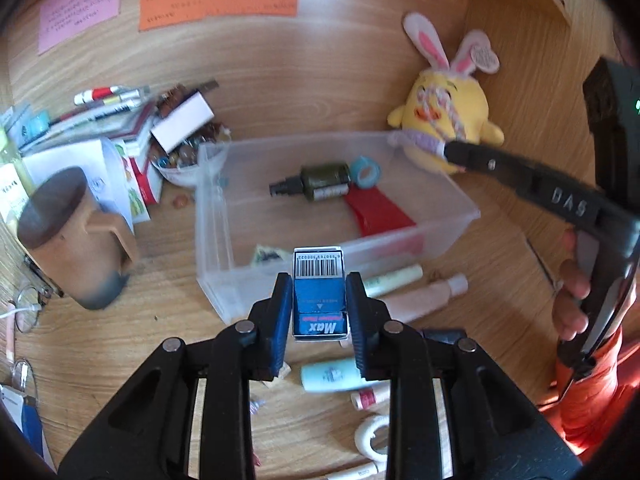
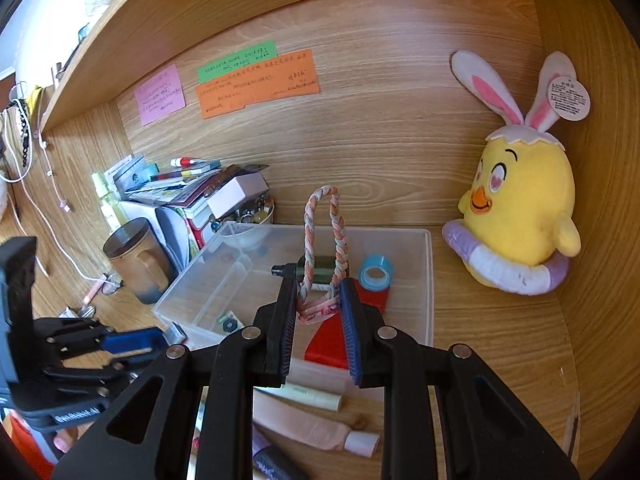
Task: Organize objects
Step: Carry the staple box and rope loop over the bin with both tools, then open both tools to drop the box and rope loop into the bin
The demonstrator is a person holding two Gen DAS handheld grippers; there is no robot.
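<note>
My left gripper (image 1: pixel 319 280) is shut on a small blue staples box (image 1: pixel 319 294) with a barcode, held just in front of the near wall of a clear plastic bin (image 1: pixel 460 220). My right gripper (image 2: pixel 319 292) is shut on a braided pink-and-white rope loop (image 2: pixel 324 240), held above the bin (image 2: pixel 424 320). It also shows in the left wrist view (image 1: pixel 444 148), at the bin's far right corner. In the bin lie a dark green bottle (image 1: pixel 320 180), a blue tape roll (image 1: pixel 366 170) and a red card (image 1: pixel 376 210).
A yellow plush chick (image 2: pixel 520 216) with bunny ears sits at the back right. A brown mug (image 1: pixel 76 240), stacked books and pens (image 1: pixel 112 120) and a bowl of beads (image 1: pixel 180 160) stand left. Tubes (image 1: pixel 424 296), a white tape ring (image 1: pixel 370 436) and small bottles lie in front of the bin.
</note>
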